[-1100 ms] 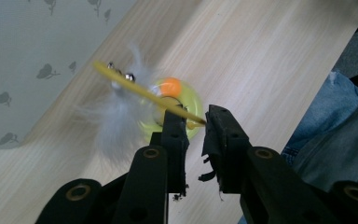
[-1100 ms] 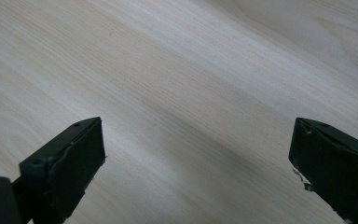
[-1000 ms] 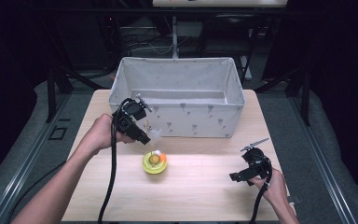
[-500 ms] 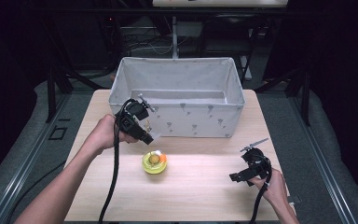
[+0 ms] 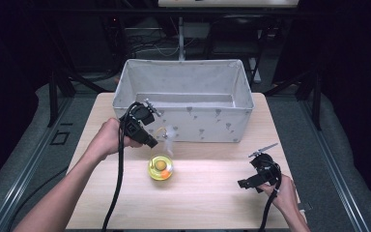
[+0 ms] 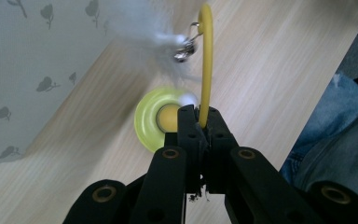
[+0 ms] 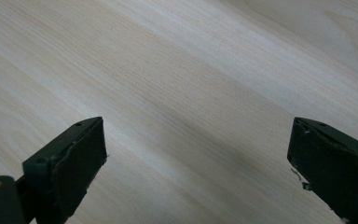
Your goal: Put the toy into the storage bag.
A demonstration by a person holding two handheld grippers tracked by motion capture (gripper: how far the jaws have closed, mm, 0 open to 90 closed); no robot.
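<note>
A person sat at a pale wooden desk (image 5: 207, 193), forearms entering from the bottom of the high view, a two-jaw tool in each hand.

The left claw (image 5: 150, 141), left of centre in the high view, had just been closing and was now clenched on the thin yellow wire (image 6: 206, 65) of a cat toy. In the left gripper view the two black jaws met at the middle of the frame with the wire pinched between them; it rose from there in a curve toward the top edge. The narrow wire was likely chosen as the grip point because it fits between the jaws better than the round base would.

At the wire's upper end hung a small metal bell (image 6: 182, 52) and a white feather tuft (image 6: 140, 25), blurred, near the top centre. The toy's round yellow-green base (image 5: 160, 167) with an orange ball (image 5: 164, 171) inside rested on the desk just below the left claw, at the centre of the high view. Whether the base was lifted or only steadied could not be told.

Behind the toy, across the upper middle of the high view, stood a grey fabric bin (image 5: 183, 128) printed with small leaf shapes, its open top facing up. Its place right behind the toy suggested the toy was meant to go into it.

The right claw (image 5: 244, 183), at the lower right of the high view, was released: in the right gripper view its jaws stood wide apart at the two lower corners with bare wood between them. It seemed parked out of the way while the left hand worked.
</note>
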